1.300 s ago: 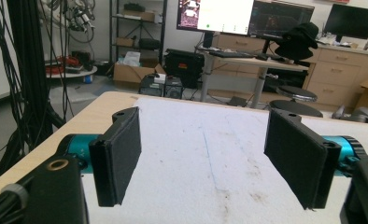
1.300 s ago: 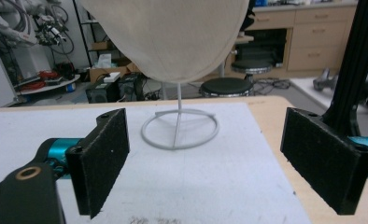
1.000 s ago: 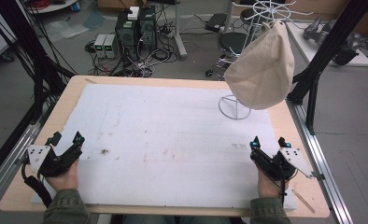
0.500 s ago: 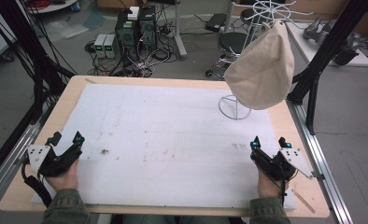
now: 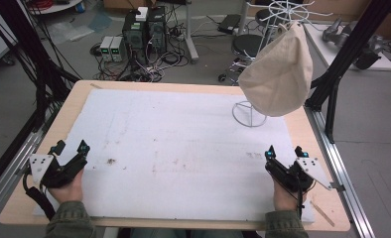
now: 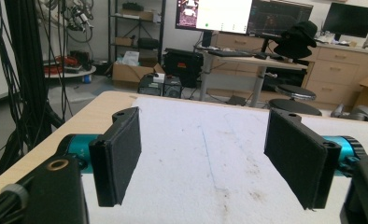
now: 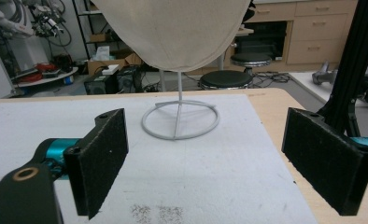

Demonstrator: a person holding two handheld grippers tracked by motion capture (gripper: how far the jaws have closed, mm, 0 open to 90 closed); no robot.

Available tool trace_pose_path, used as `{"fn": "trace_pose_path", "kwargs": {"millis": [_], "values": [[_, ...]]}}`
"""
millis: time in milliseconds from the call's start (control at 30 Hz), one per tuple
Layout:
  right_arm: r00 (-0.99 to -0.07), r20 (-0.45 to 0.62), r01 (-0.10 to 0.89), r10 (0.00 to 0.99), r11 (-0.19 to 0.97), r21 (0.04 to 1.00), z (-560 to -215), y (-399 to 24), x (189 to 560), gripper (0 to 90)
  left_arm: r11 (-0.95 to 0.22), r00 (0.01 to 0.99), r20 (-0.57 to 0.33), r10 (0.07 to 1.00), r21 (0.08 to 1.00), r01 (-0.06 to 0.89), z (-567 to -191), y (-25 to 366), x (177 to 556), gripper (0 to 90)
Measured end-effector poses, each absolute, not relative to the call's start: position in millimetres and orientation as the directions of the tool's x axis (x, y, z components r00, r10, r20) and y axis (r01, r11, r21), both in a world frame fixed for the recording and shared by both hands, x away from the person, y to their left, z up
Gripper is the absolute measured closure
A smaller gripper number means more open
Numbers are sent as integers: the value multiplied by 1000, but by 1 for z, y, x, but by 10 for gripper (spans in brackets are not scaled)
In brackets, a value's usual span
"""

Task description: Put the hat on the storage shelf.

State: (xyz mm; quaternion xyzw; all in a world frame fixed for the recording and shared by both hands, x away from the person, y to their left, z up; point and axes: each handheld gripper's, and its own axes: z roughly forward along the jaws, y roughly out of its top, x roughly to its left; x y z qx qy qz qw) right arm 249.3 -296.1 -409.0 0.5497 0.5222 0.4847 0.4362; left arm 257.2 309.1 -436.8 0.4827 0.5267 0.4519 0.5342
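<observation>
Counter (image 5: 293, 124) of pale wood, nearly covered by a white mat (image 5: 183, 148) that leaves a bare wooden strip along every edge, widest at the right. Left tongs (image 5: 70, 147) rest at the near-left corner, jaws spread wide apart with nothing between them; in the left gripper view the same tongs (image 6: 203, 156) frame only bare mat. Right tongs (image 5: 284, 151) sit near the near-right corner, likewise spread and empty; right gripper view has the tongs (image 7: 229, 163) aimed at the wire stand (image 7: 180, 119). That stand (image 5: 250, 113), white wire with a ring base, is planted on the mat toward the far-right corner, and a cream cloth hat (image 5: 280, 69) hangs on it, its lower edge well above the ring base. Whole middle of the mat is open, wide room between both tongs and the stand. Mat surface scuffed: dark smudges (image 5: 110, 160) near the left tongs, fainter marks toward the right tongs, a faint bluish line running away in the left gripper view. Room beyond the far edge: computer towers (image 5: 144, 29) and tangled cables on the floor, a black stool (image 5: 248, 44), black frame posts at both sides. Left gripper view shows monitors (image 6: 224, 14) on a desk; writing too small to read.
</observation>
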Motion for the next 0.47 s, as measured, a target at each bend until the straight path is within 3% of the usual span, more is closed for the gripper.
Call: {"fn": "trace_pose_path", "kwargs": {"millis": [467], "values": [[-24, 96, 166, 995, -90, 982, -409, -298, 250, 135, 125, 40, -126, 991, 992, 30, -437, 310, 258, 274]]}}
